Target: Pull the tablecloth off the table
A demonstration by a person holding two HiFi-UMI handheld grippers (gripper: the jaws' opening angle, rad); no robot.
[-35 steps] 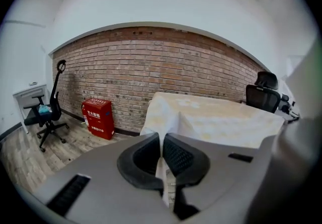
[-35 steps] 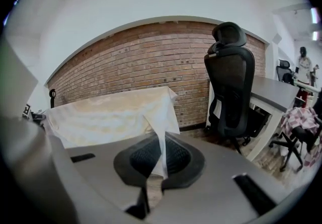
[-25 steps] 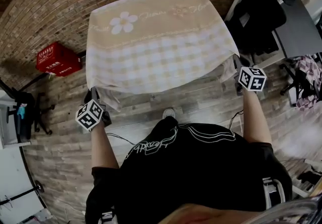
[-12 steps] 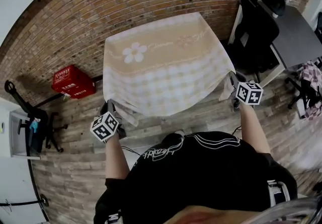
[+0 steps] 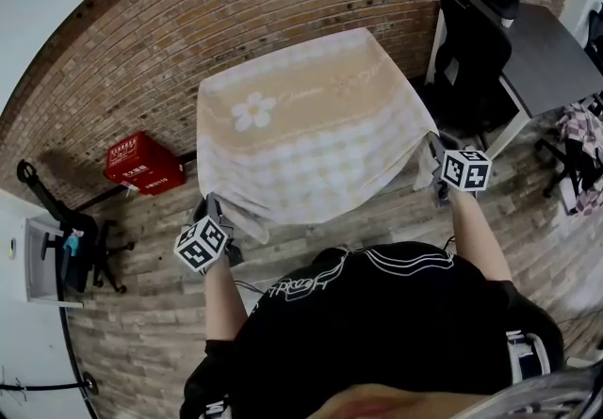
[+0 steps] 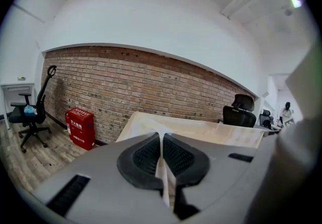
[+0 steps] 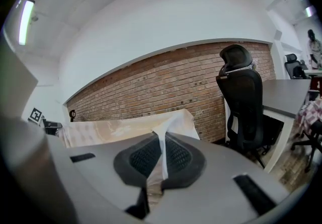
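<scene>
The tablecloth [image 5: 306, 139] lies spread over the table, hiding it completely. It is a warm beige cloth with a white daisy and faint script lettering across the far half, and a band of pale cream-and-tan checks toward me. Its two near corners are drawn up off the edge into points, so the hem between them sags in a shallow curve.

My left gripper [image 6: 162, 162] is clamped on the left corner, with a thin white fold of cloth squeezed between the ribbed pads [image 6: 146, 155]. My right gripper [image 7: 161, 157] pinches the right corner the same way (both sets of jaws fully closed on fabric).

A brick wall [image 5: 283, 3] stands behind the table. A red box [image 5: 143, 163] sits on the wooden floor [image 5: 377, 210] to the left, and a black office chair [image 5: 476, 40] is to the right.
</scene>
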